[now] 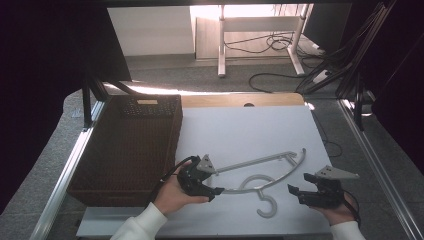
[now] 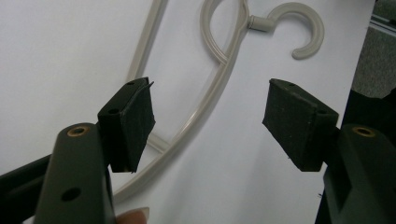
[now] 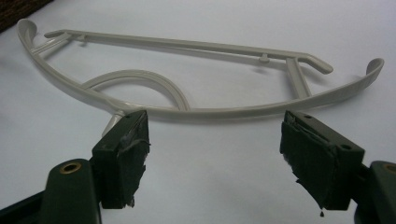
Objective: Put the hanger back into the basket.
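Jaws apart – hanger (image 3: 196,109) (basket (image 1: 125,150) overhead)

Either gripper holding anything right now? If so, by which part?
Nothing held. Left gripper and right gripper are both open; the hanger lies on the table, its arm passing between the left jaws, ungripped.

two black plastic two-jaw grippers, the left gripper (image 1: 212,186) and right gripper (image 1: 299,192), carry grey triangular top plates, black cables, brass-ringed screw holes; white sleeves (image 1: 140,225).
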The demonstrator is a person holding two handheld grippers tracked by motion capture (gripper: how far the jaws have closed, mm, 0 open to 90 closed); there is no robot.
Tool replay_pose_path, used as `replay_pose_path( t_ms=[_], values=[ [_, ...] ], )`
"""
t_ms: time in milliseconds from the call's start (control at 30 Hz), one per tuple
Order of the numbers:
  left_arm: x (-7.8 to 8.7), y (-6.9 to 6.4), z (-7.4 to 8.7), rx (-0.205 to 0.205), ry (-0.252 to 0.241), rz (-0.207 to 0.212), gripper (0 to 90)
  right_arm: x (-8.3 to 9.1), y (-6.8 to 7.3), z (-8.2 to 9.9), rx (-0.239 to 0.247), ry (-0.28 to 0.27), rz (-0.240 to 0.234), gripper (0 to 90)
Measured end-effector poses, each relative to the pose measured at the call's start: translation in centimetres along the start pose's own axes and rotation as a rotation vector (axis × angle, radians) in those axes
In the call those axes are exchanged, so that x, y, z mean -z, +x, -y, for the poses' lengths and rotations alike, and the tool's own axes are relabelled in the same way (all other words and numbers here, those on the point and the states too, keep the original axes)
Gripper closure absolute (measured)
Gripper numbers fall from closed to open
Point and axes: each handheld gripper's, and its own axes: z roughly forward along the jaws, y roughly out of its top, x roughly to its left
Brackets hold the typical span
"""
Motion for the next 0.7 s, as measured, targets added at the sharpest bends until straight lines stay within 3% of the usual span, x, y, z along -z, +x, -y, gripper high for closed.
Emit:
replay_pose_path(
  t_ms=[333, 700],
  values=[
    [-2.9, 0.3, -0.7, -0.018, 0.022, 0.036, 34.9, -0.1, 0.0, 0.1, 0.001, 0.005, -0.003, 24.5],
    [-4.5, 0.6, -1.1, -0.026, 0.039, 0.048, 35.6, -0.3, -0.1, 0.2, 0.001, 0.014, -0.006, 24.5]
  ],
)
